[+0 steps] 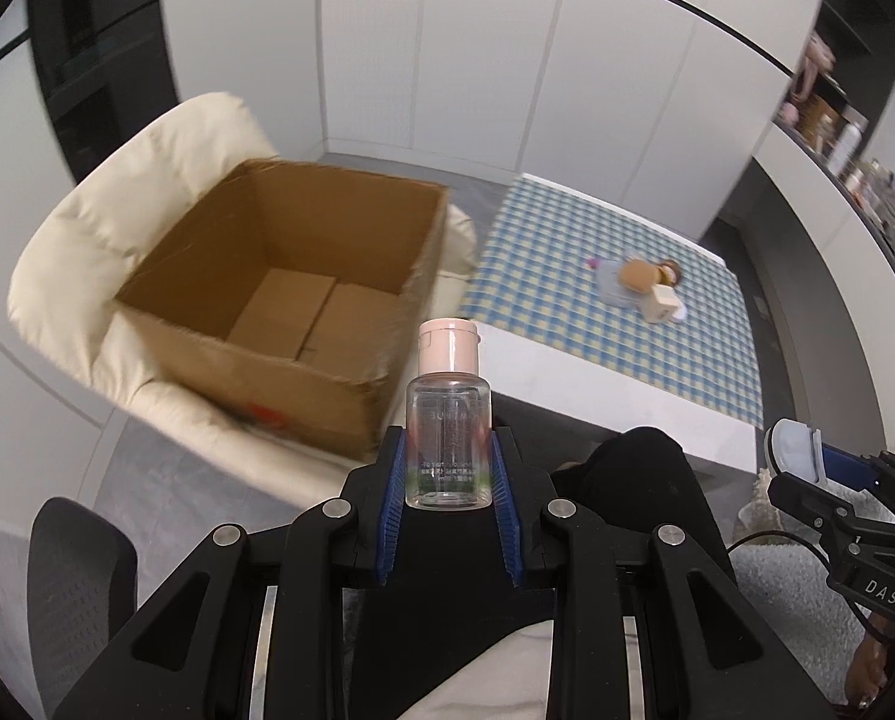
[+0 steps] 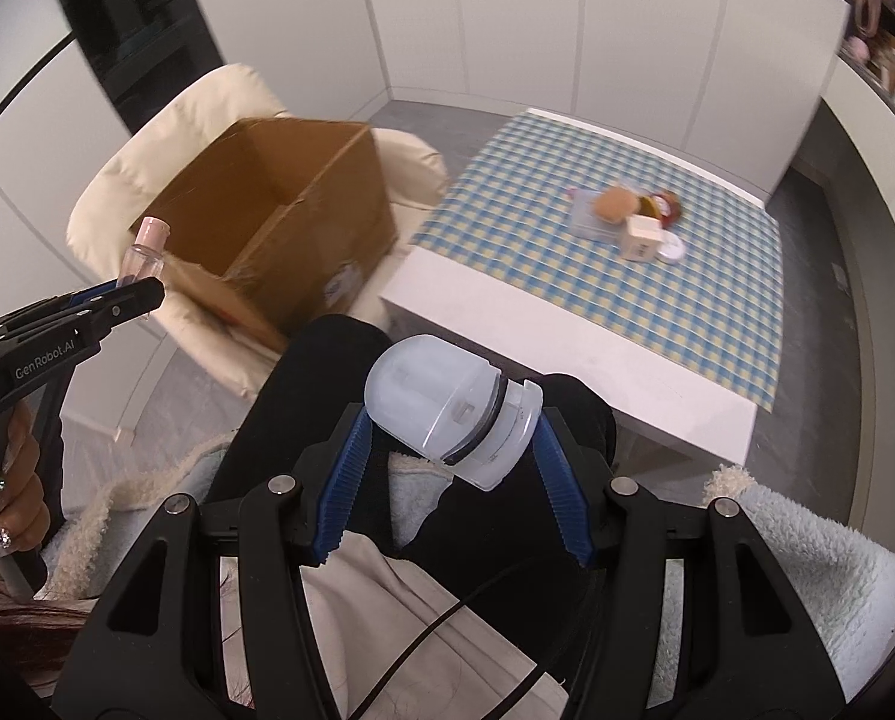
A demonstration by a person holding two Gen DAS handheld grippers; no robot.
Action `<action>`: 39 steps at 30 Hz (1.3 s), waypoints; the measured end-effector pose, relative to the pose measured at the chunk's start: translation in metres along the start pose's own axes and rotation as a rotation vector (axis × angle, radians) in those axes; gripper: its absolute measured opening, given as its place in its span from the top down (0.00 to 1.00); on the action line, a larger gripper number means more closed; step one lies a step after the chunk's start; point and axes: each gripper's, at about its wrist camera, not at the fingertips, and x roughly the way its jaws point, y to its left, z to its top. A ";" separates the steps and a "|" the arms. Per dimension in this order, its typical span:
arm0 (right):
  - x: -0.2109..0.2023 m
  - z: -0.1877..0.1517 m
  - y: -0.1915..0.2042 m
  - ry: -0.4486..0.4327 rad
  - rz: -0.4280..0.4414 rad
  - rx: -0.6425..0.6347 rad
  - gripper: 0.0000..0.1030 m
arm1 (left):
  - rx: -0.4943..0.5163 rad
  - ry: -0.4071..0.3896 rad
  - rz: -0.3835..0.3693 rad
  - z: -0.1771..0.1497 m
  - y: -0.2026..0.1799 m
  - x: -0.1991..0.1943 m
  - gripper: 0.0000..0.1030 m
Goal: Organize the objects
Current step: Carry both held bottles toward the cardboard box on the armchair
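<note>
- Left gripper (image 1: 447,468) clamped on clear bottle (image 1: 448,444), pink cap up, blue pads squeezing the body low down so it rides upright and the cap end stays free to drop
- Right gripper (image 2: 447,450) clamped on a frosted plastic case (image 2: 447,414), held crosswise; dome end sticks out at 10 o'clock, so the grip looks off-centre, could pivot
- Cardboard box (image 1: 303,276) sits open on a cream cushioned chair (image 1: 87,252), at 10–11 o'clock from both wrists; looks like the drop target, floor appears bare apart from its flaps
- Both loads hang above the person's lap, short of the box, neither over the opening yet
- Leftover small items (image 2: 633,222) clustered on checked table (image 2: 567,324) at 1 o'clock, well apart from the box; too blurred to name
</note>
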 end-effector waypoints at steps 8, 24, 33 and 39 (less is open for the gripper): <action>0.015 0.014 0.041 0.010 0.064 -0.110 0.43 | -0.085 0.004 0.063 -0.013 0.037 -0.008 0.74; 0.031 0.024 0.074 0.009 0.124 -0.201 0.43 | -0.042 -0.031 0.135 0.013 0.043 -0.009 0.74; 0.054 0.059 0.084 -0.045 0.148 -0.192 0.43 | -0.048 0.005 0.144 0.056 0.062 0.019 0.74; 0.078 0.098 0.100 -0.085 0.143 -0.215 0.43 | -0.088 0.026 0.131 0.088 0.085 0.048 0.74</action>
